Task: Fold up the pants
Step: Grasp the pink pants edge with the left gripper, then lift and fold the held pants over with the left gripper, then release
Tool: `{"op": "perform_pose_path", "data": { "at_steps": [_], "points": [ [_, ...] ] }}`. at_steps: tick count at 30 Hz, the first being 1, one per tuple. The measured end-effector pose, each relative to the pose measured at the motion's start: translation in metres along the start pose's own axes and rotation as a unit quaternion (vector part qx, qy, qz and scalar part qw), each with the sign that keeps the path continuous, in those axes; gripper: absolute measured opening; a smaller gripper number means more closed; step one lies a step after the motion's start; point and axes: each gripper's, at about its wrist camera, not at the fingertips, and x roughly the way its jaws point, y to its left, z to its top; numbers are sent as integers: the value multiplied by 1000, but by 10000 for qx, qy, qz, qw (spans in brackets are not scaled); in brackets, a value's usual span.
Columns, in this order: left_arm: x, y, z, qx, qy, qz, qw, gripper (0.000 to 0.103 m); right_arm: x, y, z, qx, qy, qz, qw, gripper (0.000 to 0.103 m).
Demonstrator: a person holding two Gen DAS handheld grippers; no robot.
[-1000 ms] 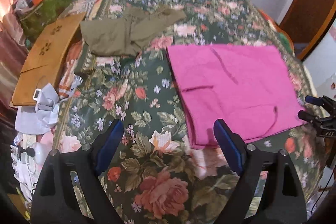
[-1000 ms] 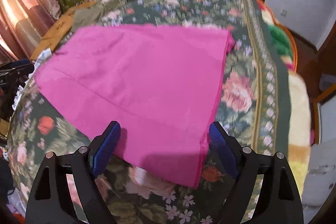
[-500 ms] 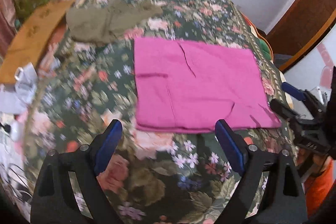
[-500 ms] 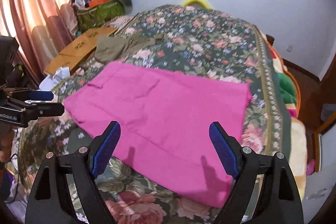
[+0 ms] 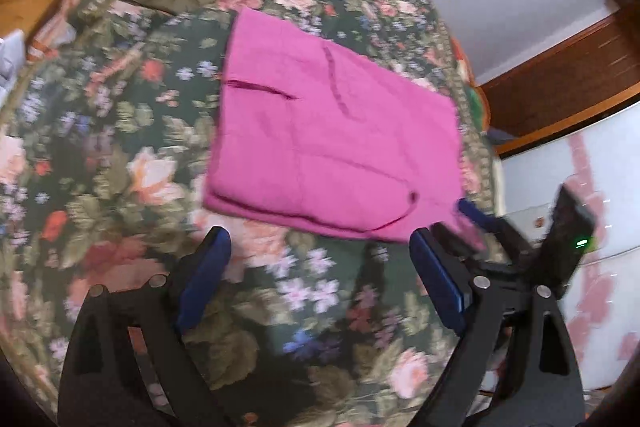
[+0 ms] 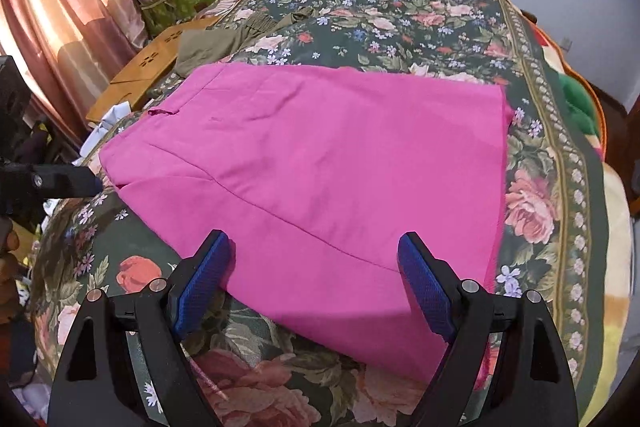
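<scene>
- Pink pants [image 6: 320,167] mid-frame: thin, limp, light; probably slide on floral bedspread [image 6: 400,7].
- I'd pinch the lower-right corner.
- My left tongs [image 5: 316,269] and right tongs [image 6: 314,267]: both apart, empty.

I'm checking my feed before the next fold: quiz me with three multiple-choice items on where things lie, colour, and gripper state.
1. Where does the olive garment lie relative to the pink pants?
A. beyond them, toward the wall
B. on top of them
C. under them

2. What colour are the gripper pads?
A. red
B. blue
C. yellow

3. How is the right gripper?
A. shut on the pants
B. holding the olive garment
C. open, holding nothing

Key: 1 A, it shows past the far edge; 2 B, both pads show blue; 3 C, the jaws stand wide apart.
</scene>
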Motion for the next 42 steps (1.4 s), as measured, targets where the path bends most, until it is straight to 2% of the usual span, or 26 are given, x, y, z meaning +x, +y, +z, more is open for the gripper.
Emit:
{"op": "perform_pose_path", "data": {
  "at_steps": [6,7,8,10,11,13,18,21,26,32,38,42],
  "points": [
    [13,10,19,-578,100,-552,9968,90,0,0,-1,20,-3,40,10000,84],
    [13,10,21,-598,85,-524,9968,82,0,0,-2,33,-3,58,10000,84],
    [14,9,24,-556,51,-399,9976,76,0,-1,-1,39,-1,72,10000,84],
    [15,5,26,-358,-5,114,9993,40,0,-2,-2,62,8,104,9999,84],
    [17,3,27,-260,-25,350,9990,36,0,-2,-2,68,9,115,9999,84],
    [16,5,27,-227,-87,413,9989,29,-1,-3,-3,82,10,139,9999,84],
    [10,5,22,-93,-322,560,9979,22,-4,-5,-5,134,-7,186,9997,84],
    [3,-3,16,217,-547,919,9940,19,-7,-5,-6,150,-76,121,9998,84],
    [-20,-16,7,827,-1048,1736,9757,17,-13,-4,-7,95,-166,-53,9998,84],
    [-41,-31,1,1516,-1542,2690,9386,17,-11,-6,-8,76,-132,-69,9999,84],
    [-47,-58,2,1924,-1832,2916,9189,16,-11,-7,-9,100,-119,-72,9999,84],
    [-52,-84,9,2197,-2021,2756,9137,15,-11,-9,-10,127,-105,-47,9999,84]
  ]
}}
